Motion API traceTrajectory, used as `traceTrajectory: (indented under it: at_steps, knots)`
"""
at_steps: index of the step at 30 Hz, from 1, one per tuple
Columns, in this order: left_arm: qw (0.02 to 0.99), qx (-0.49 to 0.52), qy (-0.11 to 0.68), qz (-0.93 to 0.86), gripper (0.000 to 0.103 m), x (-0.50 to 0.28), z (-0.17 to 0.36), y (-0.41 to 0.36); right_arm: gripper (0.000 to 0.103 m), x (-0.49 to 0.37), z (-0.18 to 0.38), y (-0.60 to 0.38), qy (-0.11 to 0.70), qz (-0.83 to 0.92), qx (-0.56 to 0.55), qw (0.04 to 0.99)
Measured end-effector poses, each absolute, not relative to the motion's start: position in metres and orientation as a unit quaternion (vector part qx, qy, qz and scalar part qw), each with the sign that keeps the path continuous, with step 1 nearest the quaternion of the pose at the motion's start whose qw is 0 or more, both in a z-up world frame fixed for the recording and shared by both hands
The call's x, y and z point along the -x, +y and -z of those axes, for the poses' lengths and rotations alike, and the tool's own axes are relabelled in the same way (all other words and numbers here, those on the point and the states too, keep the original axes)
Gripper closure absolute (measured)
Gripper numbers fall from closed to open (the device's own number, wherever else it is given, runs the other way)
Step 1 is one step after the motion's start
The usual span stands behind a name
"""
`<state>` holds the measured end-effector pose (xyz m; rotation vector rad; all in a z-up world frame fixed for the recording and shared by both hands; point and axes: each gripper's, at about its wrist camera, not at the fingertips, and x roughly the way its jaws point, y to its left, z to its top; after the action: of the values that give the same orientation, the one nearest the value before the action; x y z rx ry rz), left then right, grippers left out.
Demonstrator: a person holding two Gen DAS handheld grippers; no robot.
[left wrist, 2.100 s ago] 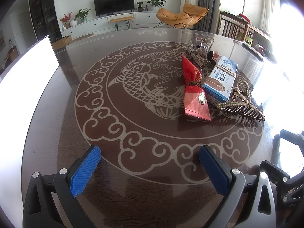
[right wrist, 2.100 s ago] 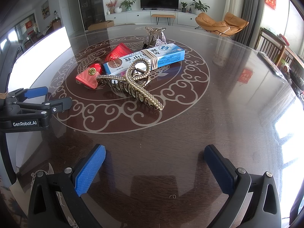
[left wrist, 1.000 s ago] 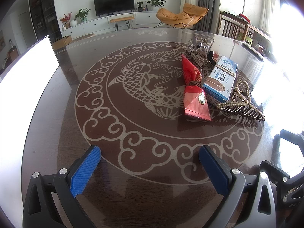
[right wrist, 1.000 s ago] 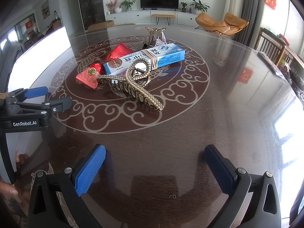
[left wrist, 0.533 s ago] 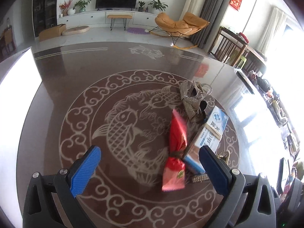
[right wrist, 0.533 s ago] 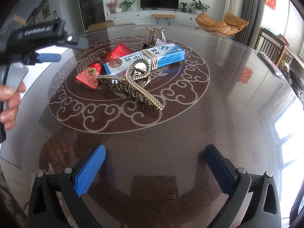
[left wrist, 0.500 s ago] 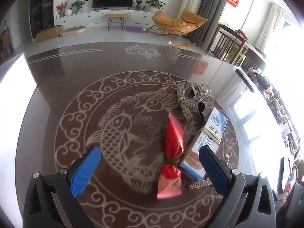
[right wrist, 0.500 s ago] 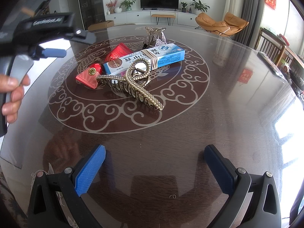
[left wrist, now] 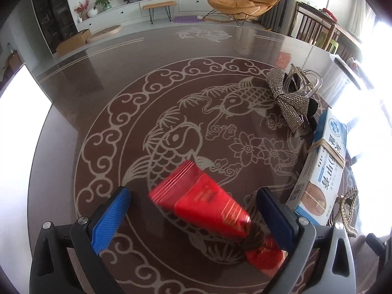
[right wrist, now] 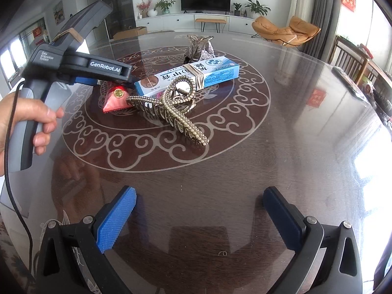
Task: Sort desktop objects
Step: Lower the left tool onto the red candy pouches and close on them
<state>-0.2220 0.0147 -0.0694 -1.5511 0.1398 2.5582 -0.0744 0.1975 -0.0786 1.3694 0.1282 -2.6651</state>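
The red packet (left wrist: 208, 203) lies on the dark round table (left wrist: 98, 112), tied at a waist with a brown band, and it sits between the spread fingers of the left gripper (left wrist: 193, 216). In the left wrist view its broad fanned end points up and to the left, toward the blue left pad, with a clear gap between them, while its banded waist and small lower end lie close against the dark right pad (left wrist: 274, 218). The packet looks smeared there, so whether that pad actually touches it cannot be told. The jaws stand wide apart and grip nothing.

Just right of the packet lies a blue and white box (left wrist: 323, 169) wrapped with rubber bands, and beyond it a rhinestone bow clip (left wrist: 286, 100) rests near the far edge of the fish pattern. A beaded gold hair claw (right wrist: 171, 107) leans against the near side of the box in the right wrist view, where only the packet's small end (right wrist: 115, 100) shows beneath the left gripper's body (right wrist: 80, 66), held in the person's left hand (right wrist: 27, 120).

The right gripper (right wrist: 198, 216) hovers over bare table, well apart from the pile, its fingers wide apart and holding nothing.
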Motion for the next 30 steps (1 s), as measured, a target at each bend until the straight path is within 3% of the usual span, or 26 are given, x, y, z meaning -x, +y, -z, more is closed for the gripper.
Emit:
traceTrajectory:
  at_steps: [12, 26, 27, 28, 29, 30]
  knots:
    - [0.068, 0.507, 0.044, -0.858, 0.000, 0.185, 0.073, 0.017, 0.000, 0.074, 0.079, 0.198, 0.042, 0.886, -0.455, 0.071]
    - [0.155, 0.502, 0.098, -0.845, 0.000, 0.180, 0.070, 0.022, 0.000, 0.074, 0.079, 0.198, 0.041, 0.887, -0.455, 0.071]
    - [0.158, 0.497, 0.098, -0.848, 0.003, 0.179, 0.069, 0.024, 0.000, 0.075, 0.079, 0.198, 0.041, 0.887, -0.455, 0.071]
    - [0.157, 0.484, 0.096, -0.856, 0.023, 0.176, 0.066, 0.024, 0.000, 0.074, 0.079, 0.198, 0.041, 0.887, -0.455, 0.071]
    - [0.155, 0.469, 0.093, -0.864, 0.055, 0.171, 0.062, 0.022, 0.000, 0.074, 0.079, 0.198, 0.041, 0.887, -0.455, 0.072]
    - [0.149, 0.461, 0.092, -0.870, 0.070, 0.168, 0.059, 0.019, 0.000, 0.074, 0.079, 0.198, 0.041, 0.887, -0.455, 0.071]
